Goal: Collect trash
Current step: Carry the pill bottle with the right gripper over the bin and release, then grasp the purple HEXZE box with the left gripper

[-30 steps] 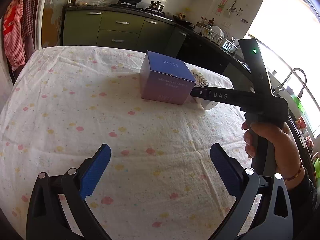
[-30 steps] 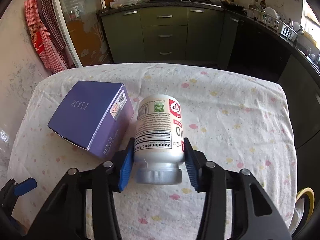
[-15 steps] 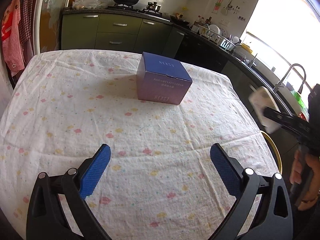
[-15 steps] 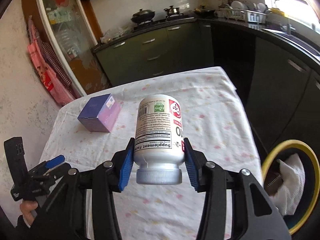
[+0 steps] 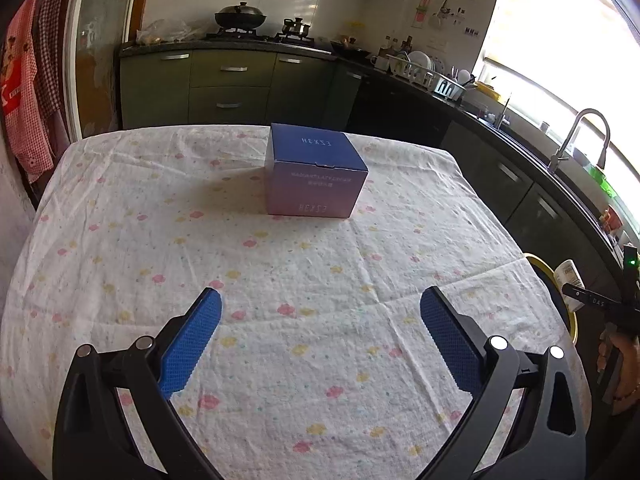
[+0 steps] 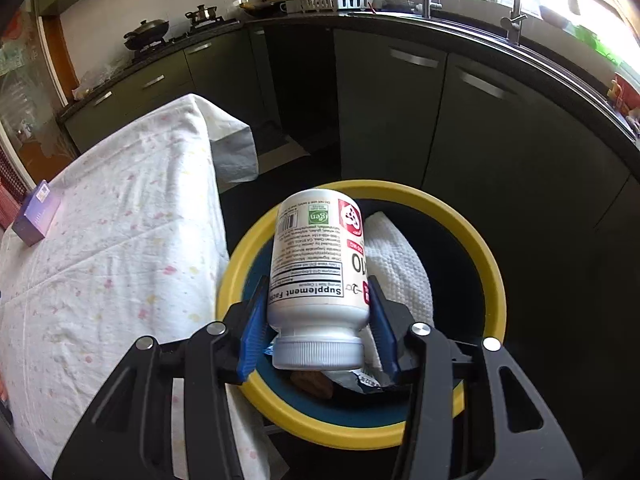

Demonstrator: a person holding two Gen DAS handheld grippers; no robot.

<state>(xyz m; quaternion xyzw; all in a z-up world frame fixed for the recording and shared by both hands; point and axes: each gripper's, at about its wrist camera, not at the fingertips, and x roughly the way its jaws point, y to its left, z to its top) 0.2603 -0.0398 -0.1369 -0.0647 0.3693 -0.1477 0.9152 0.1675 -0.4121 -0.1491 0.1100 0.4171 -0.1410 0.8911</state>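
While the right gripper (image 6: pixel 318 322), jaws opening around the bottle (image 6: pixel 320 264), hangs over the bin (image 6: pixel 486 264) with paper inside, the box (image 5: pixel 316 176) waits on the table (image 5: pixel 120 240) before the wide-open left gripper (image 5: pixel 320 340).

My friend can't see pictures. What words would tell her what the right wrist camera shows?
The right tongs, just starting to open, have a white supplement bottle between their blue pads, cap toward the camera, over a yellow-rimmed trash bin with a white paper towel inside. A table in a flowery cloth stands at left, a purple box on it.
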